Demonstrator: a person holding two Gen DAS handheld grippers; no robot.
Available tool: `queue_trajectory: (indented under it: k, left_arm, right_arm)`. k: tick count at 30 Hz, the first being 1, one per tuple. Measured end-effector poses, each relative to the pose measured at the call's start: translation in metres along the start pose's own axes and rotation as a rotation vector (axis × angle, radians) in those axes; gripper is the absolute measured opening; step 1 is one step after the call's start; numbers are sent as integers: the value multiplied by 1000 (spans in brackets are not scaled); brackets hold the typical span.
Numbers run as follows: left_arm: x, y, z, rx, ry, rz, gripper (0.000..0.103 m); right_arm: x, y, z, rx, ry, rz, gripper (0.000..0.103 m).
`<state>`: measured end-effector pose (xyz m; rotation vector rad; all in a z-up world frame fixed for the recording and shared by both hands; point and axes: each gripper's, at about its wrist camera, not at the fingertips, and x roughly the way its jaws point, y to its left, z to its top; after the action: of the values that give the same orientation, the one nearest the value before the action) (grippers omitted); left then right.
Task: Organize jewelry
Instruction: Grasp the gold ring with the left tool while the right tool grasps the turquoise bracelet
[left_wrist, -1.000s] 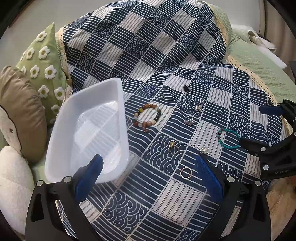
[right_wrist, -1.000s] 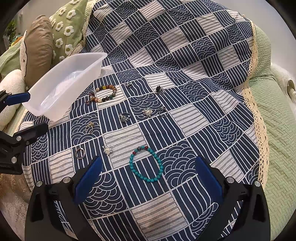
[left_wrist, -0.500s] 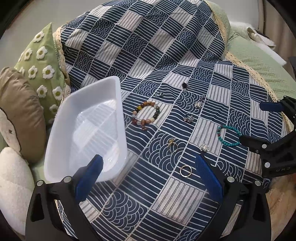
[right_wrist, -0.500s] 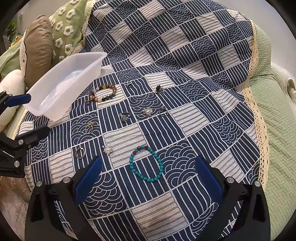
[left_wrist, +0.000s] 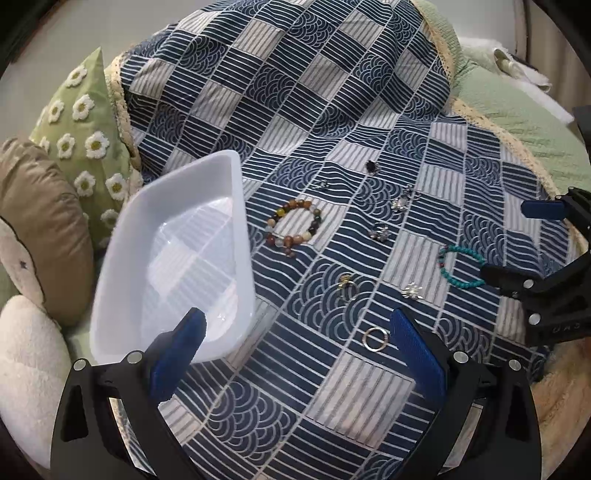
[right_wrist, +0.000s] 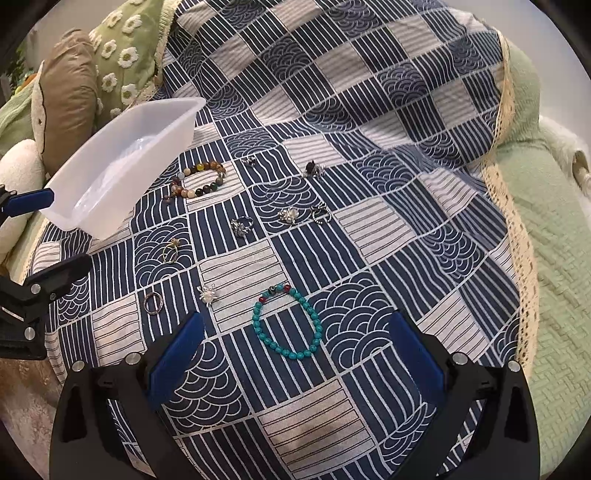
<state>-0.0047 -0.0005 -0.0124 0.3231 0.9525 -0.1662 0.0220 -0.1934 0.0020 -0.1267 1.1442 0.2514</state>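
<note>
Jewelry lies scattered on a blue-and-white patterned cloth (left_wrist: 332, 110). A brown bead bracelet (left_wrist: 294, 226) rests beside the empty white plastic tray (left_wrist: 236, 206). A turquoise bead bracelet (right_wrist: 286, 321) lies just ahead of my right gripper (right_wrist: 293, 345), between its open fingers. A plain silver ring (left_wrist: 375, 339) sits near the right finger of my open left gripper (left_wrist: 295, 343). Several small rings and charms (right_wrist: 242, 226) dot the middle of the cloth. Both grippers hold nothing. The right gripper (left_wrist: 517, 247) also shows at the right edge of the left wrist view.
Cushions sit left of the tray: a green daisy cushion (left_wrist: 85, 147), a brown one (left_wrist: 40, 221) and a cream fluffy one (left_wrist: 26, 362). A green quilt (right_wrist: 554, 240) lies beyond the cloth's lace edge (right_wrist: 517, 221) on the right.
The left gripper has drifted slightly, so the tray and jewelry sit a little lower and to the left in its view. The right gripper has barely moved. Nothing was picked up.
</note>
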Motion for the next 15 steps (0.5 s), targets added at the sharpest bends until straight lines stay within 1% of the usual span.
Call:
queue_trajectory:
  k: [2,4,6,7,9,10,12,15]
  left_arm:
    - [3,-1,0,-5,10,1,96]
    - [9,1,1,-38,37,-25,96]
    - [15,4,1,-82,63,-78,96]
    - [16,6,1,-107,65,-115,96]
    - [20,6,-1,-141,78,-168,96]
    - [23,6,-2,-161,92,-209,95]
    - [28,0,-4,-161,111,-241,95]
    - [32,-11,-8,-141,111,-250,94]
  right_arm:
    - [3,-3,1,11,3,-22,99]
    - [4,-6,3,14,4,-42,99]
    - [10,-9,3,15,18,-88,99]
    - [12,-9,3,15,22,-95,99]
    - [23,-11,1,25,68,-131,99]
    - [26,-11,0,31,80,-140,99]
    - [34,-13,-2,42,97,-143,99]
    - [41,-18,0,61,112,-134,97]
